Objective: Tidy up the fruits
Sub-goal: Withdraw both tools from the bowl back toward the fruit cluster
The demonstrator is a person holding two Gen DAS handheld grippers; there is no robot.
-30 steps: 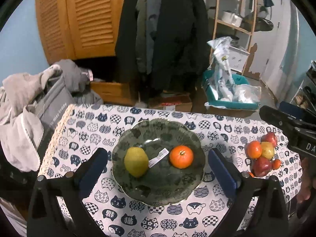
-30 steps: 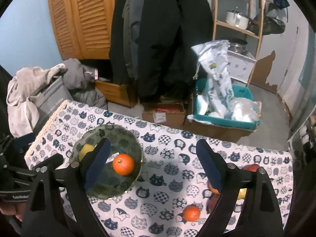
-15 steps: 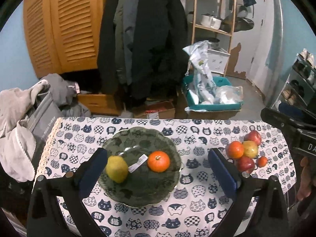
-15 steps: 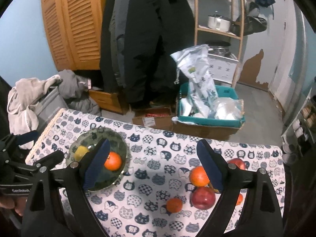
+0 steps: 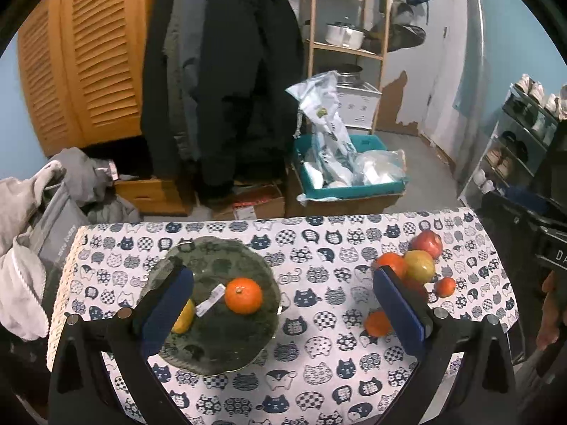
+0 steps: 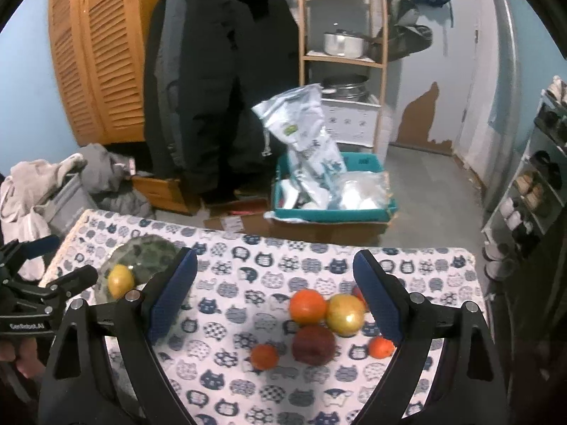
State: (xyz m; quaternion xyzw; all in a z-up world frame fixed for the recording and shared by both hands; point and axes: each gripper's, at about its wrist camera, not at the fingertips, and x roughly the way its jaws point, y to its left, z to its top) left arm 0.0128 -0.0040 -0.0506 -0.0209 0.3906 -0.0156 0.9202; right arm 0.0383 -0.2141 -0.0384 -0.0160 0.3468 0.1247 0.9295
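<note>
Fruit sits in two groups on the cat-print cloth point(image 5: 312, 372): at left the green plate point(image 5: 212, 340) carries a yellow fruit point(image 6: 120, 279) and an orange point(image 5: 243, 295) with a white tag point(image 5: 211, 299) between them; at right a loose pile, touching or nearly so: orange point(image 6: 307, 306), yellow apple point(image 6: 345, 313), dark red apple point(image 6: 314, 345), two small oranges point(image 6: 264, 356) at its near edge. Left gripper point(image 5: 280, 315) is wide open, empty, above the plate's right side. Right gripper point(image 6: 274, 301) is also wide open and empty, and the pile lies straight ahead and below, between its jaw lines, shifted toward the right pad. Fruit is round, so no long axis matters; right hand is clearly nearer the pile, so it should probably make the next pick, dropping down and forward. Versus one second ago: the right view showed the plate between the jaws and the pile at the frame's lower right edge; now the pile is centred and the plate is off to the left. Left view has also slid right; the plate now sits by the left pad.
</note>
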